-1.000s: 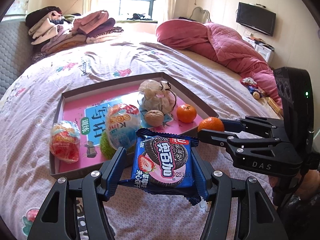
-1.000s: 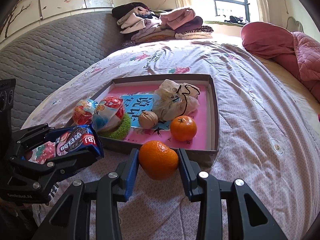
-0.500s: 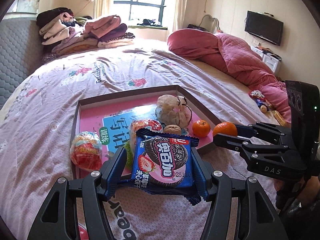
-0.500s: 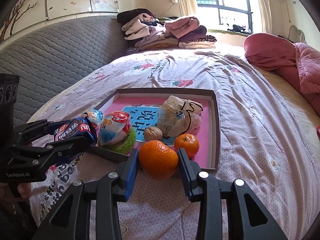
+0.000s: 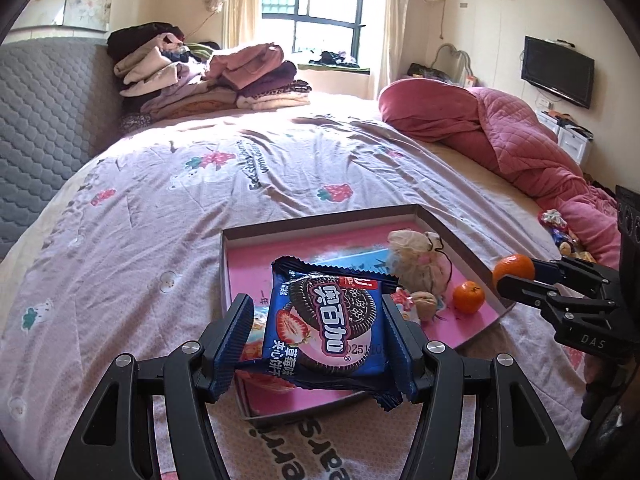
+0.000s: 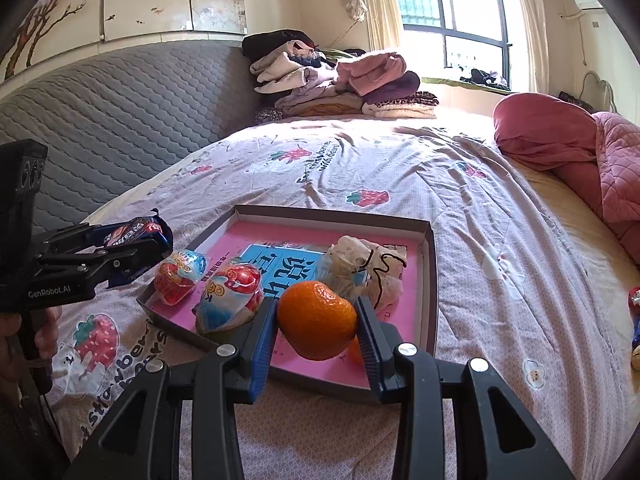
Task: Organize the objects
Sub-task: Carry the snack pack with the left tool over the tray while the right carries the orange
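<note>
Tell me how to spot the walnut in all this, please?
Find the shallow pink-lined box on the bed. At its near right end, the walnut sits between a cream drawstring pouch and a small mandarin. It is the only brown, wrinkled, unwrapped thing; its neighbours are cloth, orange fruit or shiny wrappers.

From the left wrist we looked along our left gripper (image 5: 320, 340), close over the tray (image 5: 320, 222), toward the window. Our right wrist view faced likewise from beside it; both shared tray (image 6: 332, 213) and bed (image 6: 400, 152).
</note>
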A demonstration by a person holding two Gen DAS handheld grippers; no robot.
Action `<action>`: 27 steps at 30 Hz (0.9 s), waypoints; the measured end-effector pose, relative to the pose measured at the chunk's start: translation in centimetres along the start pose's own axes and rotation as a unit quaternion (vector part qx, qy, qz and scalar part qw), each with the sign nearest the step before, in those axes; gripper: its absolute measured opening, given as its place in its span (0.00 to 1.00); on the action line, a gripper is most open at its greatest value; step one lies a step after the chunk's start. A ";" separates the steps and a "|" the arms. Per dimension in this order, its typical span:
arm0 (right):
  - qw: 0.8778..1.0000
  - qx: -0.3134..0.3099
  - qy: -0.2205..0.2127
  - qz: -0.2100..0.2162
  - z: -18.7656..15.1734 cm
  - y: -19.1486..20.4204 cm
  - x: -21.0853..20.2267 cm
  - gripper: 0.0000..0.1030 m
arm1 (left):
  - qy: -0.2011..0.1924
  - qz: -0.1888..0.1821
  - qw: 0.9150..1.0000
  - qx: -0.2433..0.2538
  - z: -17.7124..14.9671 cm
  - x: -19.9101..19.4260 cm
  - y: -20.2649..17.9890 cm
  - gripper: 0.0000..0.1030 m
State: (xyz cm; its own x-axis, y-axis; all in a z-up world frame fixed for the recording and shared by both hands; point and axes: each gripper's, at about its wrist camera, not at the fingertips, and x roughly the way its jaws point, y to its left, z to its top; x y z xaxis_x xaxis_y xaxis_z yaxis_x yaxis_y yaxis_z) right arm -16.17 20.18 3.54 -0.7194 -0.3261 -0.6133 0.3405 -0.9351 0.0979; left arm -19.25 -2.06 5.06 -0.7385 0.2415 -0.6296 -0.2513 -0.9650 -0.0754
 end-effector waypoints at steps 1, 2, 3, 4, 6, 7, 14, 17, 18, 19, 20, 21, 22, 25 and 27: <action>1.000 0.001 0.000 -0.004 0.1 -0.2 0.2 0.38 | 0.000 0.002 1.000 -0.002 0.1 0.2 0.4 0.62; 1.000 0.003 0.000 -0.007 0.2 -0.4 0.4 0.38 | -0.001 0.005 1.000 -0.006 0.2 0.4 0.7 0.62; 1.000 0.003 0.001 -0.010 0.2 -0.6 0.6 0.38 | 0.001 0.007 1.000 -0.010 0.2 0.7 1.1 0.62; 1.000 0.004 0.001 -0.012 0.3 -0.8 0.9 0.38 | 0.003 0.007 1.000 -0.014 0.3 0.9 1.5 0.62; 1.000 0.003 0.001 -0.018 0.6 -1.2 1.4 0.38 | 0.004 0.011 1.000 -0.021 0.4 1.5 2.1 0.62; 1.000 0.002 0.000 -0.020 0.7 -1.4 1.7 0.38 | 0.005 0.014 1.000 -0.023 0.4 1.7 2.2 0.62; 0.999 0.001 0.000 -0.036 1.2 -2.4 3.6 0.38 | 0.015 0.010 0.999 -0.038 0.2 3.3 2.7 0.62; 0.999 0.001 0.003 -0.040 1.3 -2.7 4.2 0.38 | 0.020 0.010 0.999 -0.037 -0.1 3.8 2.4 0.62; 0.999 0.000 0.005 -0.041 1.3 -2.7 4.4 0.38 | 0.022 0.009 0.999 -0.035 -0.2 4.0 2.2 0.62; 0.999 0.000 0.006 -0.041 1.3 -2.7 4.6 0.38 | 0.024 0.009 0.999 -0.033 -0.3 4.2 2.0 0.62; 0.999 -0.001 0.007 -0.042 1.3 -2.8 4.8 0.38 | 0.026 0.008 0.999 -0.031 -0.5 4.3 1.8 0.62; 0.999 -0.003 0.009 -0.040 1.3 -2.7 4.9 0.38 | 0.028 0.008 0.999 -0.028 -0.6 4.5 1.6 0.62; 0.999 -0.004 0.010 -0.041 1.3 -2.6 5.1 0.38 | 0.030 0.009 0.999 -0.026 -0.7 4.7 1.3 0.62; 0.999 -0.007 0.012 -0.040 1.2 -2.5 5.5 0.38 | 0.033 0.008 0.999 -0.015 -0.9 4.9 0.5 0.62; 0.999 -0.010 0.013 -0.041 1.2 -2.5 5.7 0.38 | 0.033 0.007 0.999 -0.010 -1.1 4.9 0.0 0.62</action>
State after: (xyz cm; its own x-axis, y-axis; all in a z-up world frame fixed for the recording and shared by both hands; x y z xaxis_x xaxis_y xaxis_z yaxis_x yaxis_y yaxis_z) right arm -21.84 20.48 0.74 -0.7301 -0.2442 -0.6382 0.2929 -0.9557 0.0306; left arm -22.20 -1.00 1.10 -0.6984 0.2215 -0.6806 -0.2287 -0.9701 -0.0810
